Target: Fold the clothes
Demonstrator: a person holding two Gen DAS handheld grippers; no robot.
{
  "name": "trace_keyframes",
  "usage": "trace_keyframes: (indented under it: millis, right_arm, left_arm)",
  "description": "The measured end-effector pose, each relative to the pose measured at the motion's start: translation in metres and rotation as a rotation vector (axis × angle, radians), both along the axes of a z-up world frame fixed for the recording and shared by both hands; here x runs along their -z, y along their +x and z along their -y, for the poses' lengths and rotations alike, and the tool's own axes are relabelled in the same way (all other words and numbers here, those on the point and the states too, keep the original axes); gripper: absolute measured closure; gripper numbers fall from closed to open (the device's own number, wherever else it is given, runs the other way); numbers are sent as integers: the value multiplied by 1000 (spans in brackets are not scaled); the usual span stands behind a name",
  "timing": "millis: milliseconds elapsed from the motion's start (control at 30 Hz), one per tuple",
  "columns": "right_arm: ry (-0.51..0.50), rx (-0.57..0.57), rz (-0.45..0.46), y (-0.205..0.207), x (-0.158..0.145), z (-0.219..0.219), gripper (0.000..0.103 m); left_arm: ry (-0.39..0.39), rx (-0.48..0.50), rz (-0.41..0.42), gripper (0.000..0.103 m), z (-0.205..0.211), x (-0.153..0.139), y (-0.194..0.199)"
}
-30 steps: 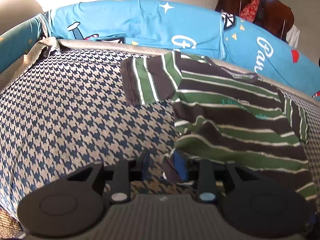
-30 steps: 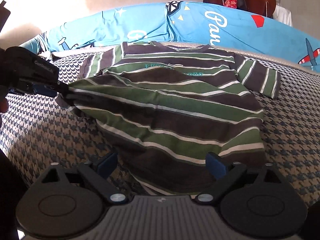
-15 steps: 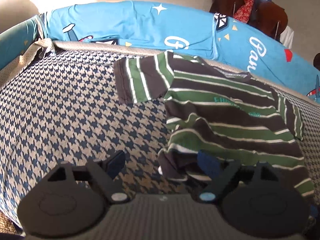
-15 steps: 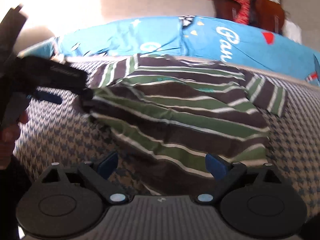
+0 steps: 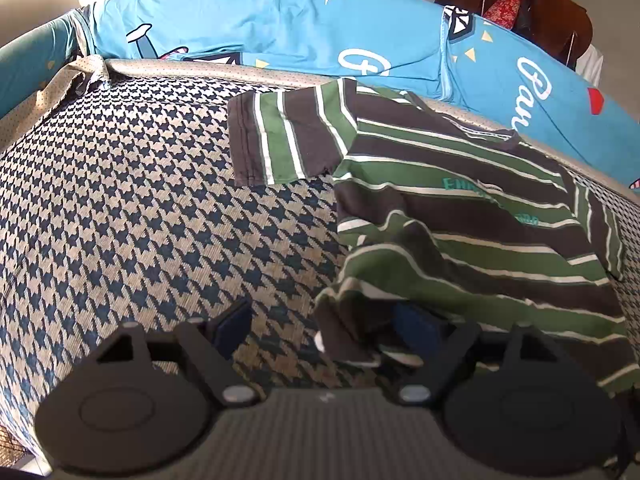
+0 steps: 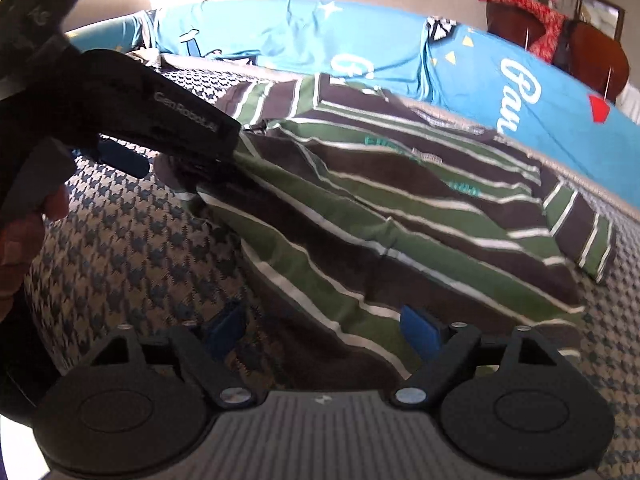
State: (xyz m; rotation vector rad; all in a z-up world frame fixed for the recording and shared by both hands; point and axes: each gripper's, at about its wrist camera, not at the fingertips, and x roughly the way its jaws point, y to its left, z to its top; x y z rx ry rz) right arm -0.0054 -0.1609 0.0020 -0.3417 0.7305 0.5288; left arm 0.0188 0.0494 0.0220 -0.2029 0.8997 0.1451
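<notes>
- The striped shirt [image 5: 472, 216] lies on the houndstooth bed [image 5: 140, 208], collar toward the blue pillows [image 5: 280, 28], one sleeve spread flat
- The left tool [image 5: 324, 324] stands wide; its jaws have just been closing a little around the bunched hem corner, not pinching it
- The right tool [image 6: 324, 330] is open, jaws just narrowing, over the shirt's near edge

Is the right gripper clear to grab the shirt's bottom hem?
Probably yes. The right gripper is open with the striped shirt's hem lying between its fingers, nothing covering it; its jaws have just been closing.
</notes>
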Motion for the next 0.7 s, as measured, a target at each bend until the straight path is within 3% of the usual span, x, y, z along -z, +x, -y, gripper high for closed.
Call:
trace_keyframes:
  millis: [67,133,333,467,700]
  right_arm:
    - [10,-1,-16,4,1,0,25]
    - [25,-2,-31,9,1,0,37]
    - [111,53,-83,35,-11,13,57]
    - [177,94,-93,58,-23,20,58]
    - [179,148,-105,99,-28,24,57]
  left_arm:
    - [4,5,-6,32,1,1,3]
    - [6,12,-8,33,1,1,6]
    - [29,37,10,33,5,-8,18]
    - [47,57,19,33,7,-13,33]
    - [61,66,21,33,5,-13,64]
